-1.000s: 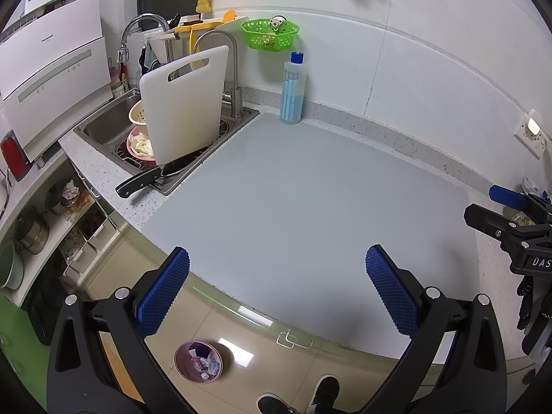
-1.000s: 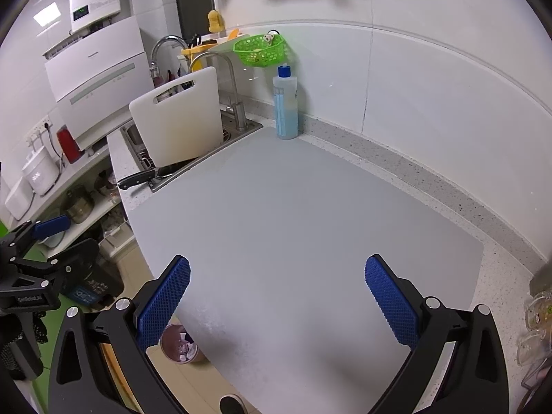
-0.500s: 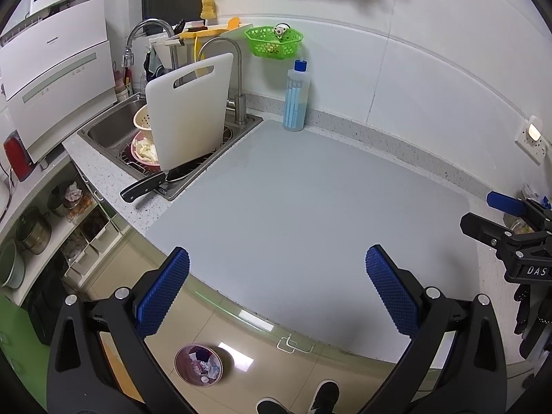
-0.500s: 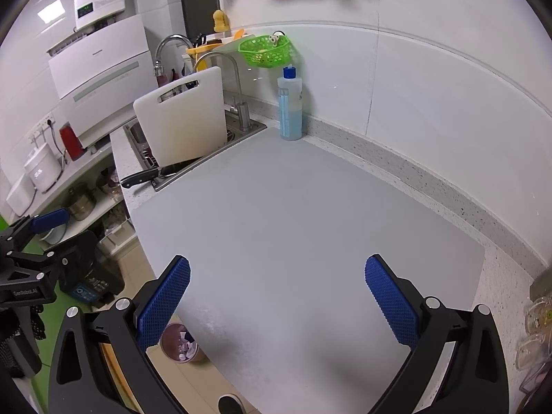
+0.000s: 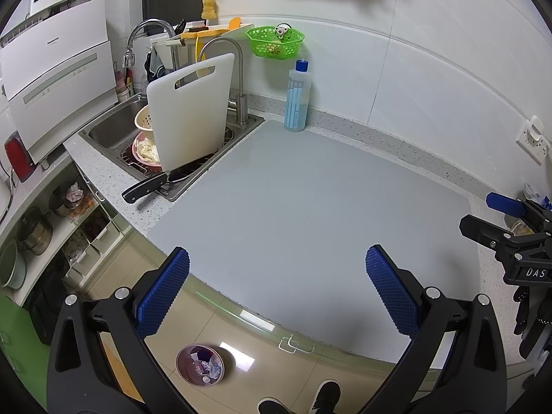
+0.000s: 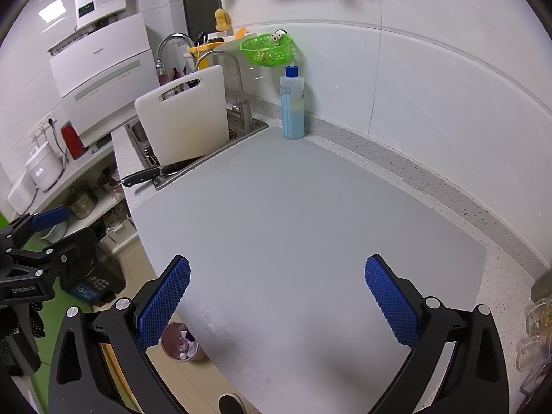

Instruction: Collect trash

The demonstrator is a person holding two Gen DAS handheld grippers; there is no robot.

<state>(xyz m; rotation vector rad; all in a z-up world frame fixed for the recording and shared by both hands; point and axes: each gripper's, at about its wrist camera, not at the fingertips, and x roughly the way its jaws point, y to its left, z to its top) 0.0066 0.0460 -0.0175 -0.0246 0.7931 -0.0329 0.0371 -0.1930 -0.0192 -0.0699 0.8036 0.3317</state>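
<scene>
A small pink trash bin (image 5: 200,365) with scraps of waste in it stands on the floor below the counter edge; it also shows in the right wrist view (image 6: 181,343). A grey mat (image 5: 310,200) covers the counter and nothing lies on it. My left gripper (image 5: 276,289) is open and empty above the counter's front edge. My right gripper (image 6: 277,296) is open and empty above the mat. I see the right gripper (image 5: 510,227) at the far right of the left wrist view, and the left gripper (image 6: 31,241) at the far left of the right wrist view.
A sink (image 5: 114,127) at the back left holds a white cutting board (image 5: 189,110), bowls and a black-handled knife (image 5: 145,188). A blue-capped bottle (image 5: 297,98) stands by the wall. A green basket (image 5: 274,41) hangs above. Plastic containers (image 6: 534,327) sit at the right edge.
Both grippers have risen and tilted slightly, so the sink and the wall sit lower in both views. Both stay open and empty.
</scene>
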